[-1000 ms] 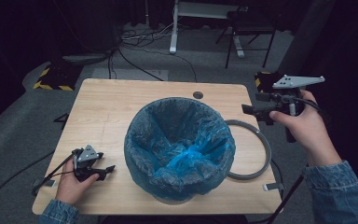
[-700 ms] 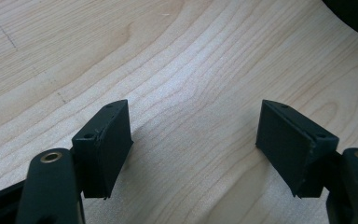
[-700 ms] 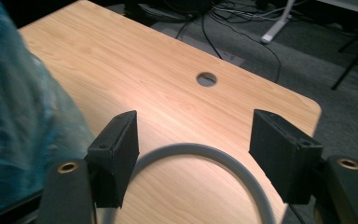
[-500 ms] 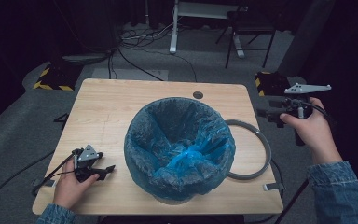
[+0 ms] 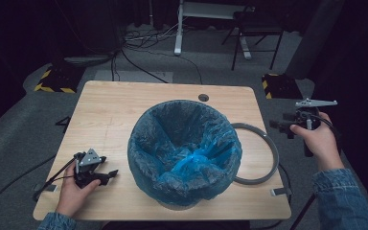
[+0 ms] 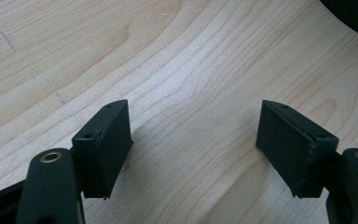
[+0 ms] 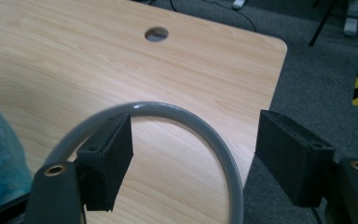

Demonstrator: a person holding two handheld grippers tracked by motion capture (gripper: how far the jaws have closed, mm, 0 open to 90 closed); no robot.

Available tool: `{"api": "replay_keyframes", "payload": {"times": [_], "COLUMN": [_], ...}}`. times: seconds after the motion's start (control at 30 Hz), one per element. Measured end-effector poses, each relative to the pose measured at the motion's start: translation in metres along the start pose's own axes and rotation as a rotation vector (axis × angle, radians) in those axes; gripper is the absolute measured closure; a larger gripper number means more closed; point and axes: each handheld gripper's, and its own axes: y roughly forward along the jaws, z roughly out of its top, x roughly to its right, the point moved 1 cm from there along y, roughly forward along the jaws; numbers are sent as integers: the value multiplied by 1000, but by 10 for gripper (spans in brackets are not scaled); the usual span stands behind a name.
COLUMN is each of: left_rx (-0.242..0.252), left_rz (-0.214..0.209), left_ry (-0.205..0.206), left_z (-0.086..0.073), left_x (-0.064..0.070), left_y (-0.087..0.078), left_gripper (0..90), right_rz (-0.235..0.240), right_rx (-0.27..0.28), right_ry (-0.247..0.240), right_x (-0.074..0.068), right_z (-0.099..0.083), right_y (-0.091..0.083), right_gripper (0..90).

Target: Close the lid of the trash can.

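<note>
A round bin lined with a blue plastic bag (image 5: 186,151) stands in the middle of the wooden table (image 5: 124,110). A grey ring (image 5: 266,153) (image 7: 191,123) lies flat on the table at the bin's right side, partly under it. My left gripper (image 5: 106,172) (image 6: 193,144) rests low over the table near its front left corner, open, with bare wood between the jaws. My right gripper (image 5: 277,125) (image 7: 193,149) hangs in the air beyond the table's right edge, open and empty, looking down at the ring.
A round cable hole (image 5: 203,97) (image 7: 156,33) sits near the table's far edge. Cables trail from both grippers. Grey carpet, a chair (image 5: 254,28) and floor cables lie beyond the table. Yellow-black hazard blocks (image 5: 52,86) sit on the floor at the left and right.
My right gripper has moved right and away from the table, from above its right edge to out over the floor. The left gripper has stayed put.
</note>
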Motion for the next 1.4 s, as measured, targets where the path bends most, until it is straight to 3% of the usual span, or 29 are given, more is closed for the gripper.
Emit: {"api": "replay_keyframes", "payload": {"times": [0.2, 0.4, 0.93, 1.4], "left_rx": [0, 0, 0, 0], "left_rz": [0, 0, 0, 0], "left_ry": [0, 0, 0, 0], "left_z": [0, 0, 0, 0], "left_x": [0, 0, 0, 0], "left_y": [0, 0, 0, 0], "left_gripper": [263, 263, 263, 264], "right_rz": [-19, -51, -35, -68], "right_rx": [-23, -45, -105, -136], "right_ry": [27, 34, 104, 174], "right_x": [13, 23, 40, 53], "right_z": [-19, -39, -89, -125], "right_y": [13, 27, 60, 80], "right_gripper": [277, 201, 301, 378]}}
